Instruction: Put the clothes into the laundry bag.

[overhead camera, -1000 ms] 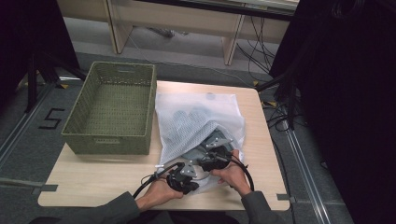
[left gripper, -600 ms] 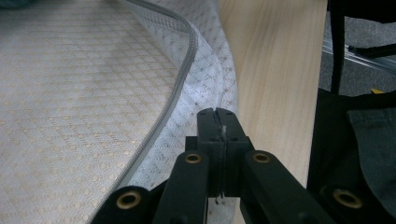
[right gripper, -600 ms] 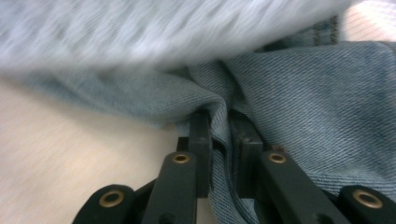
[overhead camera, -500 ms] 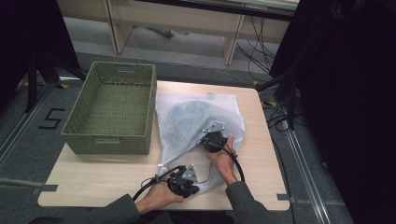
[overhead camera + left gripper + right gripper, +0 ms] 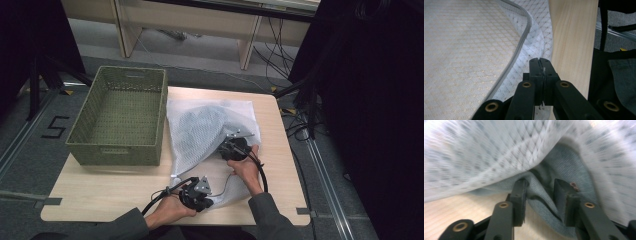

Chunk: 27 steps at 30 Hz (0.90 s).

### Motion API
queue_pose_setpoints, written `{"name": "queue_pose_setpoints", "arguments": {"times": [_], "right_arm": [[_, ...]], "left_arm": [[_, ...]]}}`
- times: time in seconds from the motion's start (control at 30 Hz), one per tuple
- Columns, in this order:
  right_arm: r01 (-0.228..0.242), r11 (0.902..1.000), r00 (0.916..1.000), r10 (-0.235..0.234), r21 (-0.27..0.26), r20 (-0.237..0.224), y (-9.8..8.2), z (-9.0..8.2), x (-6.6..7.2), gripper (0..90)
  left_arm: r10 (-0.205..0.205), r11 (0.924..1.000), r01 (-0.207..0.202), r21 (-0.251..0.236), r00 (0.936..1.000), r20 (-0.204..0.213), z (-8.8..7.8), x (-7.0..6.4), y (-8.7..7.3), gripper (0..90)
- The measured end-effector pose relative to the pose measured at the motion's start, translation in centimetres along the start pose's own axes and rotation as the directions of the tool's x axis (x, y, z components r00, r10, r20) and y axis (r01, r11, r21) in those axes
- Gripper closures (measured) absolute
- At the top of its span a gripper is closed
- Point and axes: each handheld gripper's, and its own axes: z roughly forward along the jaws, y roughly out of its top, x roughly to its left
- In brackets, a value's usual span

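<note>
in the high view we pin the near edge of the mesh bag [image 5: 210, 125] with our left gripper [image 5: 196, 192], so the mouth stays put while our right gripper [image 5: 234, 148] works at its right side for the denim [image 5: 200, 122] inside. the bag lies on the table [image 5: 100, 190], right of the green basket [image 5: 120, 117] (likely where the denim goes). both forearms come in from the near edge, the right hand reaching farther in.

in the left gripper view the jaws are pressed together on a fold of mesh [image 5: 534, 47], just beside the bag's zip [image 5: 520, 45], pointing level along the table.

in the right gripper view, which is blurred, the jaws have just been opening and stand partly apart with a fold of denim [image 5: 541, 192] between them; we cannot tell if the pads [image 5: 520, 195] press it. the mesh drapes over the top.
</note>
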Motion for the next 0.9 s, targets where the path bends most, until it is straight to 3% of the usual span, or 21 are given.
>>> {"name": "queue_pose_setpoints", "arguments": {"times": [0.07,0.17,0.27,0.3,0.4,0.43,0.47,0.57,0.63,0.67,0.83,0.87,0.9], "right_arm": [[0.004,0.9996,0.9999,-0.004,-0.027,-0.013,0.2,-1.2,-0.2,58.8],[-0.036,0.9982,0.9992,0.035,-0.048,-0.019,0.6,-3.3,-0.4,56.5],[-0.028,0.9965,0.9996,0.028,-0.079,-0.008,0.7,-4.4,-0.8,54.2],[-0.054,0.9956,0.9985,0.054,-0.077,-0.009,0.8,-4.8,-0.8,52.1],[-0.061,0.9911,0.998,0.063,-0.118,0.011,1.0,-5.3,-1.3,42.5],[-0.086,0.9902,0.9962,0.087,-0.11,0.006,1.1,-5.6,-1.3,40.1],[-0.062,0.9869,0.9977,0.065,-0.149,0.018,1.1,-5.5,-1.6,39.1],[-0.061,0.9893,0.998,0.063,-0.133,0.011,1.3,-5.8,-1.8,35.7],[-0.016,0.9922,0.9996,0.019,-0.123,0.023,1.2,-5.8,-2.2,36.8],[-0.024,0.9927,0.9992,0.028,-0.118,0.028,1.2,-5.7,-2.1,38.8],[0.064,0.9914,0.9964,-0.057,-0.114,0.064,1.2,-4.7,-2.4,55.4],[0.055,0.9927,0.9971,-0.049,-0.108,0.058,1.2,-4.5,-2.4,58.1],[0.059,0.994,0.9974,-0.054,-0.092,0.047,1.3,-4.2,-2.4,60.1]], "left_arm": [[0.0,1.0,0.0,-0.007,1.0,0.001,0.0,0.0,0.0,87.1],[-0.009,1.0,0.009,0.0,0.9999,0.01,-0.1,0.1,0.0,84.2],[-0.032,0.9993,0.032,-0.018,0.9991,0.028,-0.1,0.1,0.1,77.3],[-0.046,0.9985,0.046,-0.028,0.9987,0.024,-0.3,0.1,0.2,74.2],[-0.076,0.994,0.078,-0.077,0.9966,0.032,-1.7,0.4,0.8,62.4],[-0.07,0.9935,0.073,-0.087,0.9969,0.035,-2.4,0.4,1.0,58.0],[-0.064,0.9927,0.066,-0.101,0.9977,0.023,-3.1,0.4,1.2,53.4],[-0.065,0.9898,0.063,-0.128,0.9979,-0.008,-5.4,0.5,1.2,42.6],[-0.076,0.9879,0.07,-0.139,0.9961,-0.045,-6.8,0.6,0.7,38.4],[-0.052,0.9907,0.044,-0.129,0.9966,-0.064,-7.5,0.9,0.4,37.1],[-0.12,0.9856,0.103,-0.134,0.985,-0.124,-10.0,1.8,-1.5,33.0],[-0.111,0.9878,0.095,-0.124,0.9852,-0.13,-10.4,2.1,-1.8,32.2],[-0.126,0.985,0.108,-0.134,0.9831,-0.133,-10.6,2.3,-2.0,31.6]]}}
